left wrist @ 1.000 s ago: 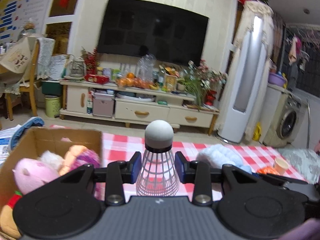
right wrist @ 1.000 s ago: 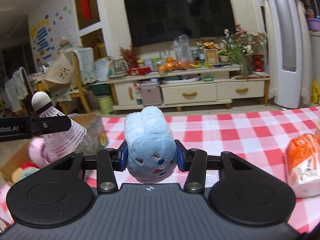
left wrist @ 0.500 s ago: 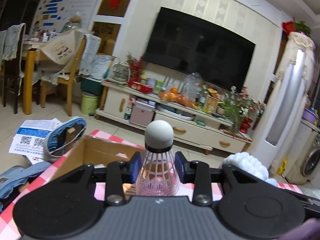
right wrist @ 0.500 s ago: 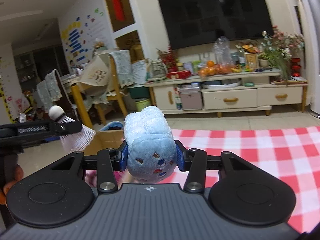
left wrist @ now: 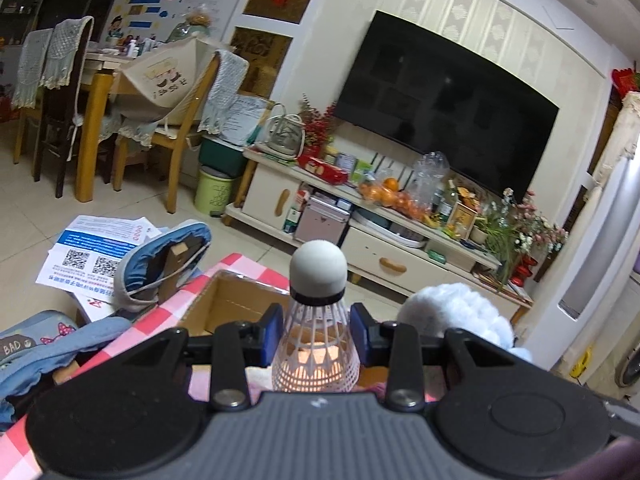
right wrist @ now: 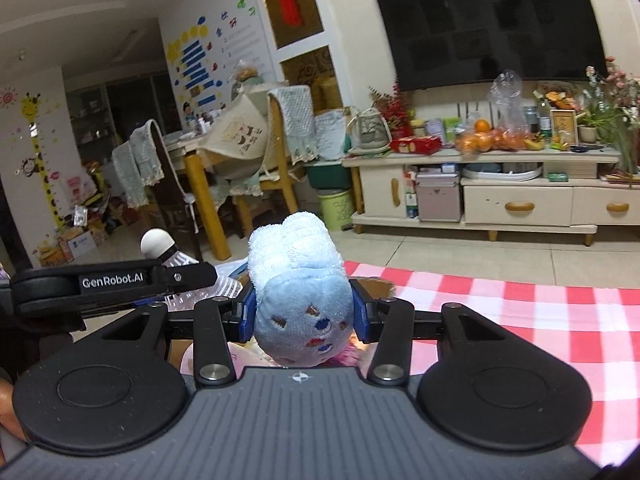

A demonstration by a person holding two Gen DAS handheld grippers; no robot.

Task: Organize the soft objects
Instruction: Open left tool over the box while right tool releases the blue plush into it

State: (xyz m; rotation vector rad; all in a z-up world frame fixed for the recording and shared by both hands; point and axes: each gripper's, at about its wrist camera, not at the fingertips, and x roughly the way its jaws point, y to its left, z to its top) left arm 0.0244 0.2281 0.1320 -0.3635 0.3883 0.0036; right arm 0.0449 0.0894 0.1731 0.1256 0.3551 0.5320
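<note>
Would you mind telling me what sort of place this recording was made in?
Most likely a home living room: a large wall-mounted television, a cluttered TV cabinet with fruit and flowers, and dining chairs at a table beside it.

The cardboard box (left wrist: 224, 304) interior is mostly hidden behind the left tongs (left wrist: 316, 334).

Dark TV (left wrist: 440, 120) above cream cabinet (left wrist: 372, 248) (cluttered); tiled floor (left wrist: 132, 200).

You're working in a lived-in family living room: a big wall television (left wrist: 444, 112) over a cluttered cream cabinet (right wrist: 516, 200) (fruit, flowers, kettle), wooden dining chairs (left wrist: 180, 128), and children's wall stickers (right wrist: 32, 128).
</note>
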